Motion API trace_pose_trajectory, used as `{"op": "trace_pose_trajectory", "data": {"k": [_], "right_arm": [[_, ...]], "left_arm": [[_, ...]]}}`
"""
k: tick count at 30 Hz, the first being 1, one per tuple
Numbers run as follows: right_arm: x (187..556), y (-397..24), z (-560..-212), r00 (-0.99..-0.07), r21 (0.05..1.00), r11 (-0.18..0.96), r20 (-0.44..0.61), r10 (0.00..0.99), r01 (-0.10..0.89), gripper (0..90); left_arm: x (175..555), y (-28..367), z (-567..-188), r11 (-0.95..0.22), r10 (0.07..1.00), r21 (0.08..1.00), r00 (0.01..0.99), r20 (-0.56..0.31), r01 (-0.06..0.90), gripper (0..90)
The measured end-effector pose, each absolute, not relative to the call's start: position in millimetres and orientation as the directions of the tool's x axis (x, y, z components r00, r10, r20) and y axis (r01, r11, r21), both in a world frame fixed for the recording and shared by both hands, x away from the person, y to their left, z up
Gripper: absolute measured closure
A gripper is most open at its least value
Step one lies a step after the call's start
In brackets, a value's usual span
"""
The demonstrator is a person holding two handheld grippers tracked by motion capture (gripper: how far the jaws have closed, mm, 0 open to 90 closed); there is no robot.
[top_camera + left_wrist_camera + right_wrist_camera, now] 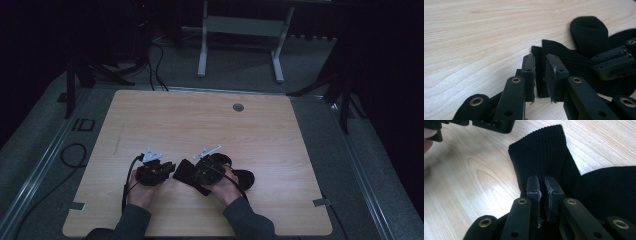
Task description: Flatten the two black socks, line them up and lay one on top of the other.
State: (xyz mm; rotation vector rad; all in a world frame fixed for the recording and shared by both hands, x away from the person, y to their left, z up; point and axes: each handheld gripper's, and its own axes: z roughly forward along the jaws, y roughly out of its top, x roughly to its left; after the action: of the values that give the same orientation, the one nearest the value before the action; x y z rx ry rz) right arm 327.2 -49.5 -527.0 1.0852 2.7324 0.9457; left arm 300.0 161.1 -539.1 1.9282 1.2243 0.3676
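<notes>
I have both grippers low over the near part of the pale wood-grain bench, close together, with a black ribbed knit sock lying flat between and under them.

My right gripper has its jaws brought almost together, a thin slit left between the pads, and they sit on the sock's ribbed cuff. From the right gripper view I take that as a pinch on the cuff fabric, though the cloth between the pads is hard to make out against the black. The rest of the dark fabric bunches to the right of those jaws.

My left gripper stands partly open, with a clear gap between its two pads. The corner of the cuff's edge shows in that gap, just beyond the tips, and the pads do not press on it.

In the high view the sock lies between the left gripper and the right gripper, with more dark fabric beside my right hand.
</notes>
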Motion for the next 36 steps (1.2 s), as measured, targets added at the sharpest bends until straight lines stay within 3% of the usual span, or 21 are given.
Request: {"op": "trace_pose_trajectory", "data": {"k": [4,14,20,26,36], "right_arm": [[327,-48,-529,-0.751,0.555,0.568,0.170,0.639,0.608,83.2],[329,-47,-532,-0.755,0.551,0.573,0.175,0.632,0.607,79.7],[329,-61,-509,-0.759,0.625,0.526,0.172,0.628,0.577,70.1],[344,-93,-490,-0.710,0.660,0.460,0.160,0.686,0.594,69.3],[379,-134,-503,-0.589,0.636,0.400,0.106,0.801,0.660,68.1]], "left_arm": [[298,144,-541,-0.304,0.829,0.757,0.552,-0.088,0.578,78.1],[301,125,-552,-0.427,0.817,0.705,0.576,0.031,0.567,81.1],[300,124,-553,-0.424,0.818,0.705,0.574,0.029,0.568,81.6],[300,124,-553,-0.422,0.818,0.705,0.574,0.026,0.570,81.2],[300,124,-553,-0.422,0.817,0.704,0.576,0.022,0.571,80.0]]}}
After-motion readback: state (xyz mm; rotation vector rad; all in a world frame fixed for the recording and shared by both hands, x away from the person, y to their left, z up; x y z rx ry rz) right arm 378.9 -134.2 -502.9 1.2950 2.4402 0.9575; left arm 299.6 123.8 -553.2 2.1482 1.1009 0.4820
